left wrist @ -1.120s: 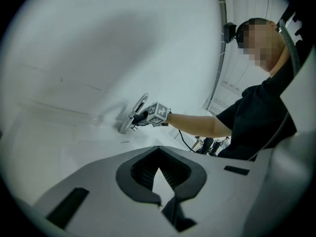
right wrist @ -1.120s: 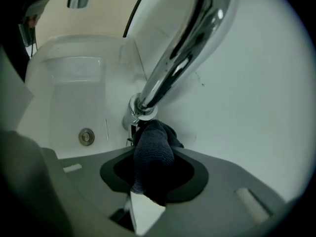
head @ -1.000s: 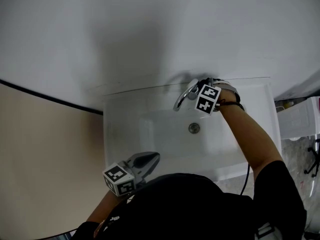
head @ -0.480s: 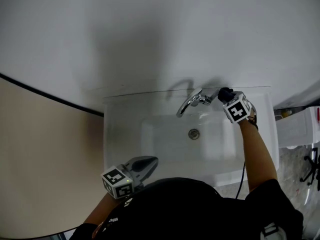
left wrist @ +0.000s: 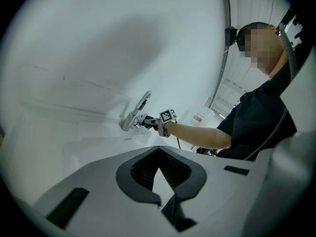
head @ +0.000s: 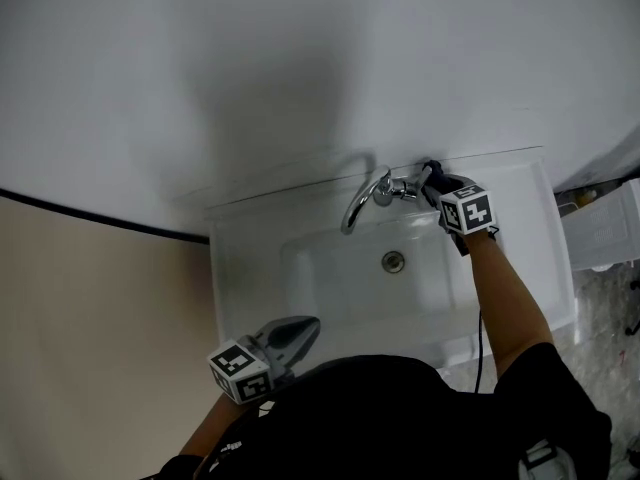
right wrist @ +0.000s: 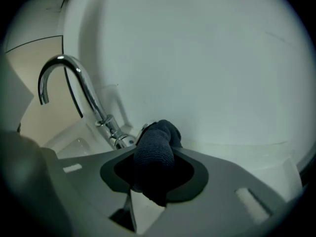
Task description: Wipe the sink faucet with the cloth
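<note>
A chrome faucet (head: 362, 198) with a curved spout stands at the back rim of the white sink (head: 250, 268). My right gripper (head: 436, 183) is just right of the faucet's base, shut on a dark cloth (right wrist: 154, 154). In the right gripper view the cloth's tip lies against the faucet's side handle (right wrist: 123, 139), with the faucet (right wrist: 79, 88) arching up to the left. My left gripper (head: 298, 332) hangs over the sink's front edge, shut and holding nothing. The left gripper view shows the faucet (left wrist: 138, 110) and the right gripper (left wrist: 148, 123) far ahead.
A drain (head: 393, 261) sits in the middle of the basin. The white wall rises directly behind the faucet. A white plastic container (head: 605, 230) stands to the right of the sink. A beige surface (head: 90, 348) lies to its left.
My right gripper with the cloth has drawn back from over the faucet's spout to the right side of its base, by the handle. The left gripper has stayed put.
</note>
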